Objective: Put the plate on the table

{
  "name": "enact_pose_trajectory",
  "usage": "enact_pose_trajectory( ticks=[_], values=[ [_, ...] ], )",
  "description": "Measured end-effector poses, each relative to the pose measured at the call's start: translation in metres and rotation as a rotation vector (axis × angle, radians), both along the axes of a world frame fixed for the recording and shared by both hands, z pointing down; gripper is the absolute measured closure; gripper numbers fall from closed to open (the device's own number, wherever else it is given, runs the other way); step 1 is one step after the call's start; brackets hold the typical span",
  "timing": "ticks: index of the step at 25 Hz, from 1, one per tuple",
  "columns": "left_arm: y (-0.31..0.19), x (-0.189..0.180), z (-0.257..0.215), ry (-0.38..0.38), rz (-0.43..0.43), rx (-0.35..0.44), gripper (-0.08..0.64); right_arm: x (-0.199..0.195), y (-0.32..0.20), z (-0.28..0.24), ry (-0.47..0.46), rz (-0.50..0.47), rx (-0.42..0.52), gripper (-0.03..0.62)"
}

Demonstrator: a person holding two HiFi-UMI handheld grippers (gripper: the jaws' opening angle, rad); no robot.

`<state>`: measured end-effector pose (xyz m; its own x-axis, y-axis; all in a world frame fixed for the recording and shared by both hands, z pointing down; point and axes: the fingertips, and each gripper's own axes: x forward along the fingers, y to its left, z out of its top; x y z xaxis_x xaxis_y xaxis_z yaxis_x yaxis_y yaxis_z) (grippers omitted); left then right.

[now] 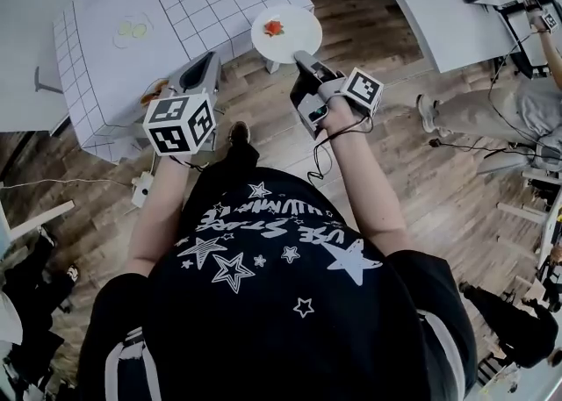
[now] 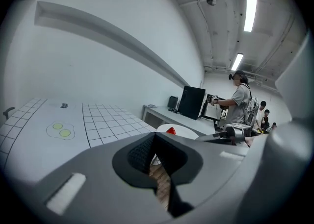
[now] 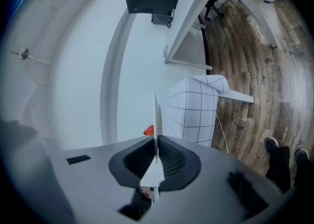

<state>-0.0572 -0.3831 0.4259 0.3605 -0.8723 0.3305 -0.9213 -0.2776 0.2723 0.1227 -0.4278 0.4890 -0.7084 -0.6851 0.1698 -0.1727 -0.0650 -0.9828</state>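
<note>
Right gripper (image 1: 301, 59): jaws clamped on the near rim of the plate (image 1: 294, 35). The right gripper view shows the plate edge-on (image 3: 156, 115), running straight up between the two pads of the gripper (image 3: 156, 152). The plate is white and round and carries one small red item (image 1: 274, 28), also seen beside the plate's edge (image 3: 148, 130).

Left gripper (image 1: 209, 61): jaws together with nothing between them. In the left gripper view only a sliver of wooden floor shows behind the closed tips (image 2: 154, 142). It is held near the table's near edge, to the left of the plate. Its marker cube (image 1: 179, 123) faces the head camera, as does the right one (image 1: 362, 89).

Plate position: held in the air at the table's near right corner, partly overlapping the table edge in the head view, with wooden floor (image 1: 263, 118) below. It is not resting on the table (image 1: 176, 4). From the left gripper it appears just past the table's far edge (image 2: 181, 131).

Table: covered by a white cloth, part gridded, with a fried-egg shape (image 1: 132, 31) on the plain part.

Surroundings: another person (image 2: 240, 103) stands by a long white counter with a black monitor (image 2: 191, 102).
</note>
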Motion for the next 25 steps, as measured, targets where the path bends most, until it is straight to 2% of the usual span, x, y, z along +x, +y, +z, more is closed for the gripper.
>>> enact_pose_trajectory(
  ticks=[4,18,25],
  values=[
    [-0.034,-0.012,0.006,0.011,-0.002,-0.011,0.552,-0.011,-0.034,0.008,0.013,0.001,-0.014,0.568],
    [-0.105,-0.040,0.039,0.002,-0.022,-0.067,0.552,-0.030,-0.121,0.053,-0.005,0.023,-0.046,0.568],
    [-0.132,-0.047,0.051,0.008,-0.025,-0.093,0.552,-0.036,-0.149,0.076,0.010,0.026,-0.081,0.568]
  ],
)
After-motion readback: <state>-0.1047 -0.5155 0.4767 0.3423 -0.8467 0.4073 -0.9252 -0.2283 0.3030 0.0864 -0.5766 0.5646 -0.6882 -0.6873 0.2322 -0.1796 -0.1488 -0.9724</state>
